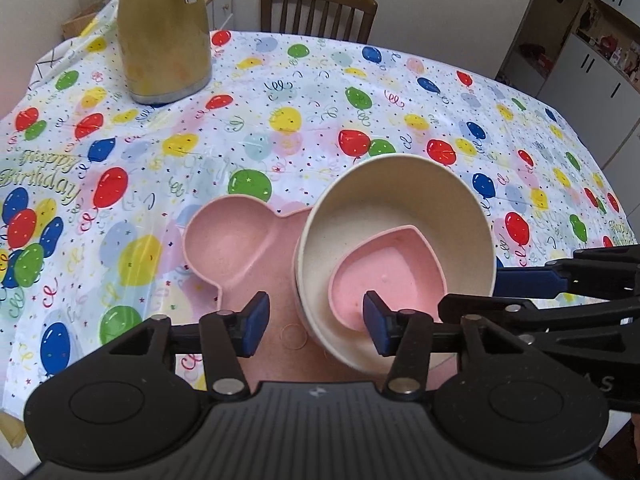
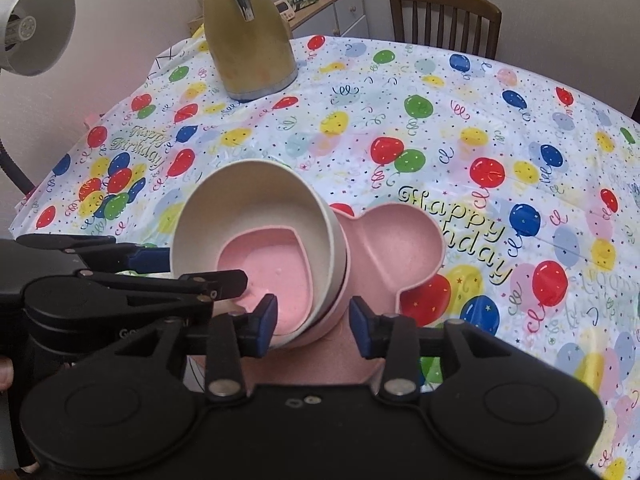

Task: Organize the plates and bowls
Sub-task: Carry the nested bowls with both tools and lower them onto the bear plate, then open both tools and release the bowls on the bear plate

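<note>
Cream bowl [image 1: 400, 216] tilts on pink plate [image 1: 224, 240], whose ears point away; left gripper [image 1: 316, 320] and right gripper [image 2: 314, 322] jaws apart, straddling the bowl's rim.

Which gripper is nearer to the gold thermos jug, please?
Left. The left gripper sits on the side of the stacked cream bowl toward the thermos jug; the right gripper sits on its far side.

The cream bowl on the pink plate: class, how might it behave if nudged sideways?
The cream bowl sits tilted on the mouse-shaped pink plate, so it would likely rock or slide. It looks stiff and probably light. The heart-shaped pink dish inside may shift.
</note>
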Motion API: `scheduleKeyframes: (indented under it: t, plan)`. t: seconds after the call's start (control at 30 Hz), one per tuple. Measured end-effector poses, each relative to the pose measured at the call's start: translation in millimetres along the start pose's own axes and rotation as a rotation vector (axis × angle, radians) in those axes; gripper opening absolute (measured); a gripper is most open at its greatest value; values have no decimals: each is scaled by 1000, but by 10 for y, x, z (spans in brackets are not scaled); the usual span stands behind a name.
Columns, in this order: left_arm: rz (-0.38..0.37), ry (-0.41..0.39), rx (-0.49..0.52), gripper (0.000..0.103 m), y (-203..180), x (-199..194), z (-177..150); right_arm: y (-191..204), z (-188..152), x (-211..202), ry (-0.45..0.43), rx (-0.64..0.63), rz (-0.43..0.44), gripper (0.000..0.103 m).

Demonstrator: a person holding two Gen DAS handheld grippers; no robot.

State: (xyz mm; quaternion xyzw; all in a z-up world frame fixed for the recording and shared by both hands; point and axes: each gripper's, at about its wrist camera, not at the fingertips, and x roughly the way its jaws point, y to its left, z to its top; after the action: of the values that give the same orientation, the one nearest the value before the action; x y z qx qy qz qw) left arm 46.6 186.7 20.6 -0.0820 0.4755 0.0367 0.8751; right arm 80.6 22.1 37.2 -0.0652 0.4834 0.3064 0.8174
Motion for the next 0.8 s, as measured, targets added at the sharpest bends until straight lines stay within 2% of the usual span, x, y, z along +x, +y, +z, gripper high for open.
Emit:
scheduleKeyframes:
  t: [0.2, 0.8]
  plan:
    - [6, -36, 3, 58, -32, -198, -109, 39, -83, -196, -40, -10, 2, 50]
    - [28, -137, 42, 62, -227, -833, -486, 139, -400, -810, -156, -48, 12, 84]
